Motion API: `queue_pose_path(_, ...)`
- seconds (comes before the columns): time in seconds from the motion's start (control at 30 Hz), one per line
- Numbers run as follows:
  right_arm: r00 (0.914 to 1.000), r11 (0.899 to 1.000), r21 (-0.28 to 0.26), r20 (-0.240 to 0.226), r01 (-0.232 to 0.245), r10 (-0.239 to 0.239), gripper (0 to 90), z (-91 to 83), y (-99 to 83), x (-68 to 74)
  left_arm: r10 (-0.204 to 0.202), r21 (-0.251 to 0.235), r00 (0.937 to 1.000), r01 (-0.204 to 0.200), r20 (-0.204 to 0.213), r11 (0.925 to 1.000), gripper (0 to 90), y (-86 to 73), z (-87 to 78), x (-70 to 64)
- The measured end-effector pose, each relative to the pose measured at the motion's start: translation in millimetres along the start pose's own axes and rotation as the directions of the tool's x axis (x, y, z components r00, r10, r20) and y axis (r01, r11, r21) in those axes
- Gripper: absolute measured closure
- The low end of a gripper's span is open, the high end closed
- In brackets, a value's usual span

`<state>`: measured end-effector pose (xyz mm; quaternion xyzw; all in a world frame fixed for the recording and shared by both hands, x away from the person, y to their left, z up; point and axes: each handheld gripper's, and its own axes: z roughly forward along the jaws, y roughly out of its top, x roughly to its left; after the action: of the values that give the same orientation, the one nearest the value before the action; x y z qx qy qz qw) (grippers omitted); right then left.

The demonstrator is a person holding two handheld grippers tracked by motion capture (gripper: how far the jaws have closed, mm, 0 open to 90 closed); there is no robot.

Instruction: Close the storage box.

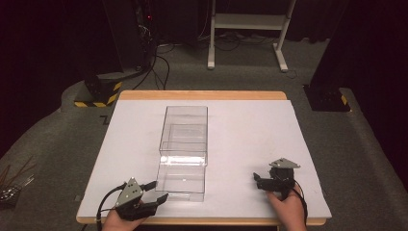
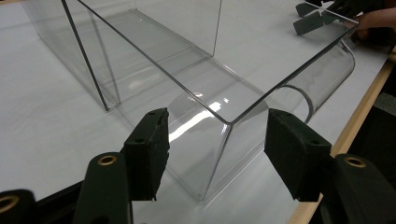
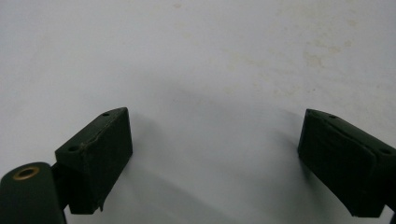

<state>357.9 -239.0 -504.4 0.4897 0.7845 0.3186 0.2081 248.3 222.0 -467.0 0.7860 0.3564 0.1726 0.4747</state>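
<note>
- The left gripper (image 1: 155, 191) sits at the near edge of the table (image 1: 250, 125), held in a hand (image 1: 120, 222), its fingers (image 2: 148, 147) spread wide and holding nothing.
- Just ahead of those fingers, in the left gripper view, stands the near corner of the clear box (image 2: 205, 112); the corner edge lies in line with the gap between them, and I cannot tell whether either finger touches the wall.
- In the high view the box (image 1: 183, 180) is just to the right of the left fingertips, and its near part has a rounded front.
- The right gripper (image 1: 257, 179) is held in the other hand (image 1: 288, 209) near the table's near right corner, well apart from the box, which lies off to the left of its fingers.
- Its fingers (image 3: 100, 154) are also spread wide and empty, with bare white table (image 3: 210, 70) between and beyond them.
- Beyond both grippers, the taller far part of the box (image 1: 185, 132) reaches toward the middle of the table.
- In the left gripper view, the right gripper (image 2: 322, 18) shows past the box's far side.
- Farther off, beyond the table, lie grey floor (image 1: 240, 72) and a white frame (image 1: 248, 29).
</note>
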Motion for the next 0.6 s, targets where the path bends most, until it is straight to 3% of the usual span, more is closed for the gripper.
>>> queue_pose_path(0.6, 1.0, 1.0, 0.001, 0.001, -0.001, 0.001, 10.0, -0.1, 0.0, 0.0, -0.011, -0.013, 0.9995, 0.011, -0.029, 0.9999, 39.8, 2.0, 5.7, -0.5)
